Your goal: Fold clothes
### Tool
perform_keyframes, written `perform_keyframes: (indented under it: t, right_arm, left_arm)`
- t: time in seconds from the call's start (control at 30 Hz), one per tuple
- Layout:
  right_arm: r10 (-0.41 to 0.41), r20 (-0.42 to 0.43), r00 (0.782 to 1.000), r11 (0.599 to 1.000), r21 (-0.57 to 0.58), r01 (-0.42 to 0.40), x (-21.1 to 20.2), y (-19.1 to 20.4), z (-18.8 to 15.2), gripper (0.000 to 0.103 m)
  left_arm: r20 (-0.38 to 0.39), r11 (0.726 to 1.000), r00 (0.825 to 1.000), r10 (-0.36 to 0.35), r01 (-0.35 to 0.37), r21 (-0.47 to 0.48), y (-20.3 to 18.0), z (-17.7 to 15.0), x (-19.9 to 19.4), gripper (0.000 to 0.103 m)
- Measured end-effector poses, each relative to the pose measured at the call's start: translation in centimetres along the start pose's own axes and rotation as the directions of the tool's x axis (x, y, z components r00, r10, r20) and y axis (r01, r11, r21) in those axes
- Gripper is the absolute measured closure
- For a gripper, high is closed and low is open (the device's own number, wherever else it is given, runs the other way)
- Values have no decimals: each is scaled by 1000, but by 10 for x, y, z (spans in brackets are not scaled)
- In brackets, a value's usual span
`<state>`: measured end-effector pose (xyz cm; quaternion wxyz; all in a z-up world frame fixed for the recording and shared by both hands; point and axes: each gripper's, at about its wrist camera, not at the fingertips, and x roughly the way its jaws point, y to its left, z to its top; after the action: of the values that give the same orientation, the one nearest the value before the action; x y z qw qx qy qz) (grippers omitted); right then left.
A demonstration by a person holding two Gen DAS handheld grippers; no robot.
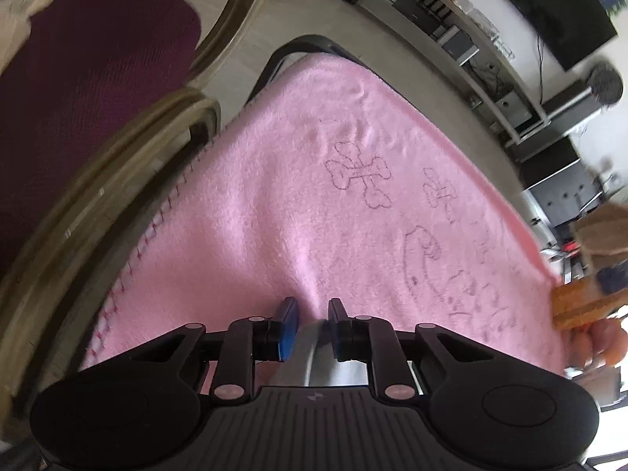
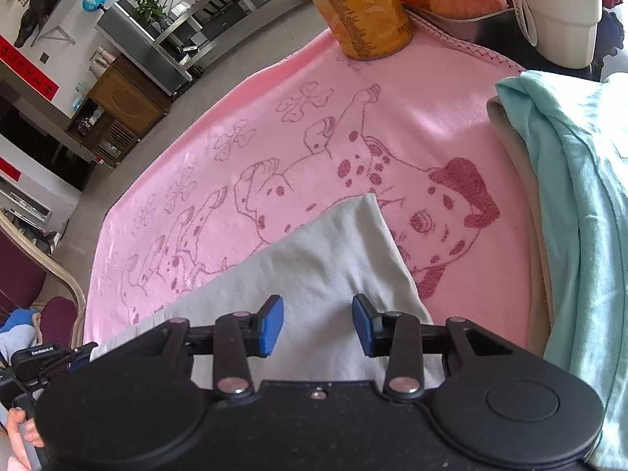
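Step in hand, as judged: a grey-white garment (image 2: pixel 314 259) is being taken up at the near edge for a fold. It lies on a pink blanket (image 2: pixel 219 180) w/ a spotted-dog print, spread over the table; one corner points toward the far side, the rest runs near and left under both tools.

L gripper (image 1: pixel 311 314): blue pads drawn nearly together, narrow gap only. Pale cloth is seen between them at the pad roots, so a pinch on the garment's edge is likely, but contact can't be confirmed from the left wrist view.

R gripper (image 2: pixel 318 324): jaws part open, set over the garment, nothing pinched; cloth is seen below the gap, pads apart from it.

A mint-green garment (image 2: pixel 569 196) is heaped at right, a juice bottle (image 2: pixel 361 4) stands at the far edge on the blanket.

Next move, as judged: R jaws must be lowered and closed on the cloth edge before any lift; both corners then need carrying toward the far side together, kept level so the fold lands square and the heap at right isn't dragged.
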<state>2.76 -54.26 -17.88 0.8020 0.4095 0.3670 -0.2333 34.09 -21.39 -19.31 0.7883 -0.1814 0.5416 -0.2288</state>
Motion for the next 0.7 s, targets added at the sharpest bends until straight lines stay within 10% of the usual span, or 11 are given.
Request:
perform_keyframes:
  t: [0.47, 0.7]
  right_arm:
    - [-9, 3, 1000, 1000, 8, 9, 2, -4, 3, 65]
    - [-23, 9, 1000, 1000, -8, 23, 4, -4, 3, 65]
  left_arm:
    - [17, 996, 1000, -8, 10, -86, 1, -4, -14, 102]
    - [228, 964, 957, 181, -218, 150, -38, -16, -28, 102]
